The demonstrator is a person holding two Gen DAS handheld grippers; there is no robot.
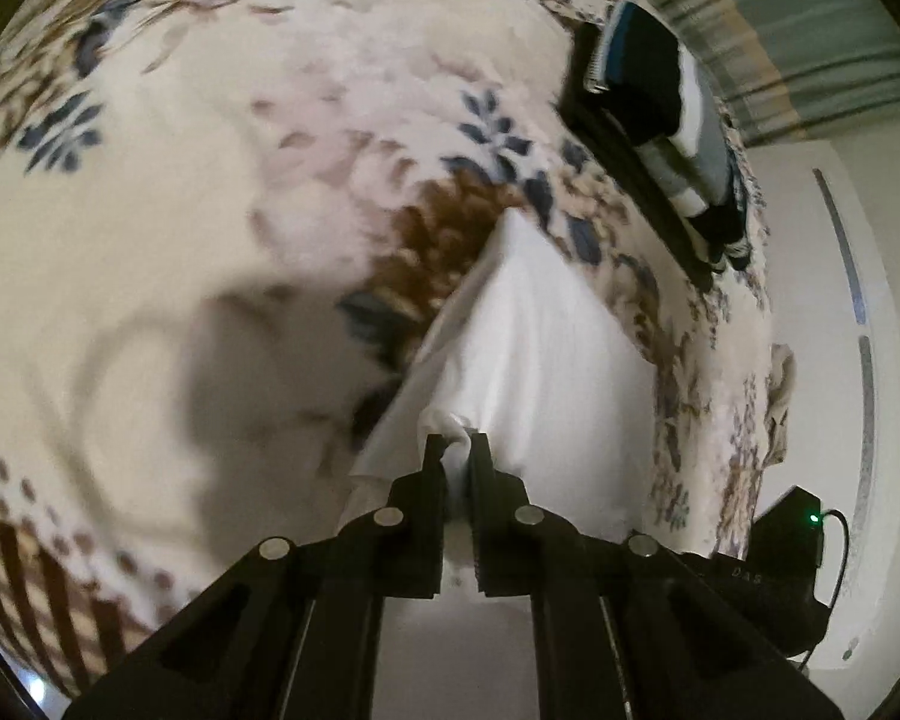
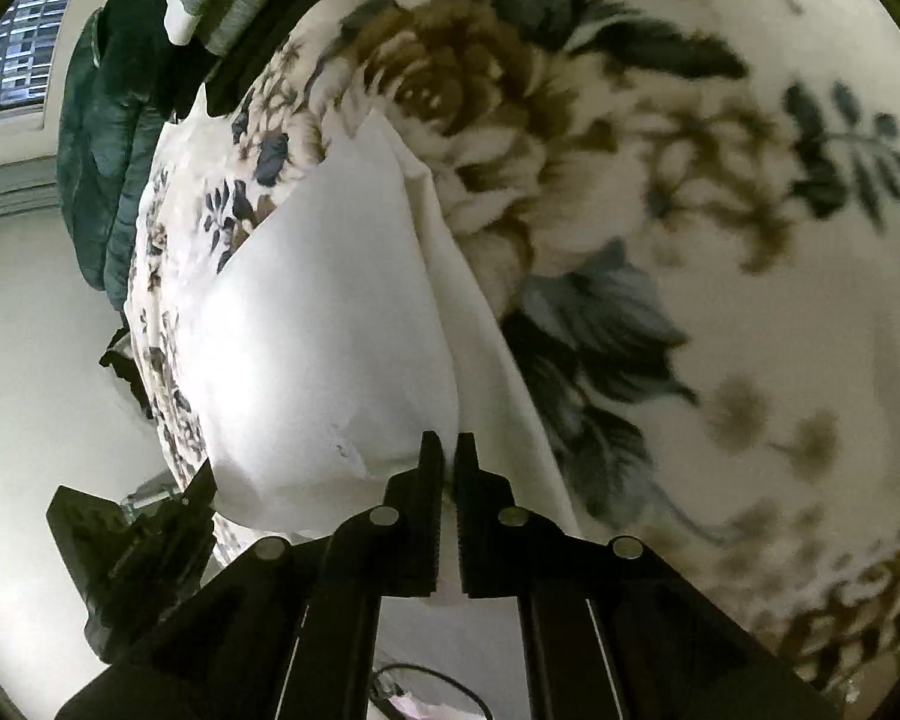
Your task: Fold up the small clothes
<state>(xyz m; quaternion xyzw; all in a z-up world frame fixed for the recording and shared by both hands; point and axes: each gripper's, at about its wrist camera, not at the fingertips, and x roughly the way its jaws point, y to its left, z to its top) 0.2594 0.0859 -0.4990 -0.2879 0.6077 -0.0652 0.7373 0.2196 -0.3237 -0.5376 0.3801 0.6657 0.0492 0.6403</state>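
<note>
So our left gripper (image 1: 456, 445) has its fingers pinched tight on a bunched corner of the white cloth (image 1: 534, 336), fabric poking up right between the tips. Our right gripper (image 2: 447, 445) is clamped on another edge of the same white cloth (image 2: 330, 324), fingers nearly together. The cloth stretches away from both onto the floral bedspread (image 1: 210, 138). Past it, a folded striped pile (image 1: 660, 96) sits near the bed's edge.

Each wrist camera sits just behind its own fingers, looking along them down at the floral bedspread (image 1: 210, 210) from close range (heavy fisheye curve). Both views share the white cloth (image 1: 534, 360) ahead of the fingertips and the surrounding bedspread
</note>
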